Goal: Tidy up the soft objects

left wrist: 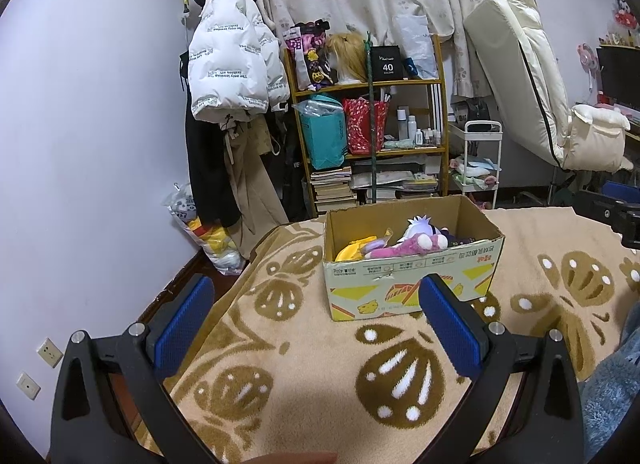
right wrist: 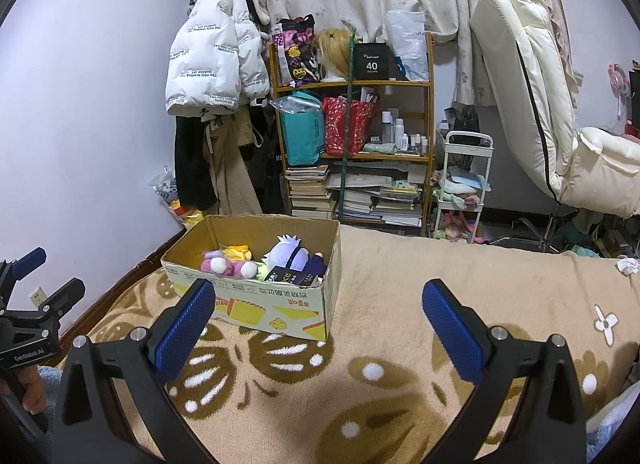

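Note:
An open cardboard box (left wrist: 404, 288) stands on the beige patterned blanket (left wrist: 320, 368). It holds several plush toys: a pink one (left wrist: 404, 246), a white-and-purple one (left wrist: 420, 224) and a yellow one (left wrist: 354, 249). My left gripper (left wrist: 316, 304) is open and empty, in front of the box and apart from it. In the right wrist view the box (right wrist: 264, 304) sits to the front left, with the pink plush (right wrist: 228, 266) and the white-purple plush (right wrist: 288, 254) inside. My right gripper (right wrist: 320, 306) is open and empty above the blanket (right wrist: 400, 344). The left gripper (right wrist: 36, 304) shows at the left edge.
A wooden shelf (left wrist: 368, 132) full of bags and books stands behind the bed. A white jacket (left wrist: 232, 60) hangs on the wall. A bag of plush toys (left wrist: 212, 240) sits on the floor. A white chair (right wrist: 552, 112) and a small cart (right wrist: 464, 184) stand at the right.

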Motion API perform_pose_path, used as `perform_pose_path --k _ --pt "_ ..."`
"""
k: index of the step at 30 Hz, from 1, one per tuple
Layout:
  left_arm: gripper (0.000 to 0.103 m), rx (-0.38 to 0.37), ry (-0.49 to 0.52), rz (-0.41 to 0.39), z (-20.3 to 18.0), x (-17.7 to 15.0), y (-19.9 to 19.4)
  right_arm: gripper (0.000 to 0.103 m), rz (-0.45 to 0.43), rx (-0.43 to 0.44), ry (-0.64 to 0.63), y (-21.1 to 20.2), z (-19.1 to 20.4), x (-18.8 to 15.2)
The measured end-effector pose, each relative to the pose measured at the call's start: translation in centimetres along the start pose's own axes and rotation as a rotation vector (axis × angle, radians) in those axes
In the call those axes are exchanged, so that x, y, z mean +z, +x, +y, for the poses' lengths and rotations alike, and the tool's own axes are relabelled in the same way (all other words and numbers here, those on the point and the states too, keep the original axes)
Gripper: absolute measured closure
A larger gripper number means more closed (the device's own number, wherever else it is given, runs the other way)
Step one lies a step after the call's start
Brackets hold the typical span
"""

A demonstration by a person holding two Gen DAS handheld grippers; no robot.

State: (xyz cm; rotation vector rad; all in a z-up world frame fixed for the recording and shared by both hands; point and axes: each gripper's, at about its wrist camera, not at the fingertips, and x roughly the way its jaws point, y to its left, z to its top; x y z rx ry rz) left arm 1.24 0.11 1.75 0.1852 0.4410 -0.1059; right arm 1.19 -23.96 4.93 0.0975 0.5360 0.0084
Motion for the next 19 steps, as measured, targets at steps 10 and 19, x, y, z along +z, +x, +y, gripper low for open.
perform_pose_path --k 10,19 --pt "0.002 0.000 -0.003 0.002 0.10 0.06 0.09 0.000 0.001 0.000 0.000 0.01 -0.01 0.02" --pt "0.002 -0.002 0.001 0.006 0.16 0.16 0.23 0.000 0.001 0.002 -0.002 0.07 -0.17 0.07"
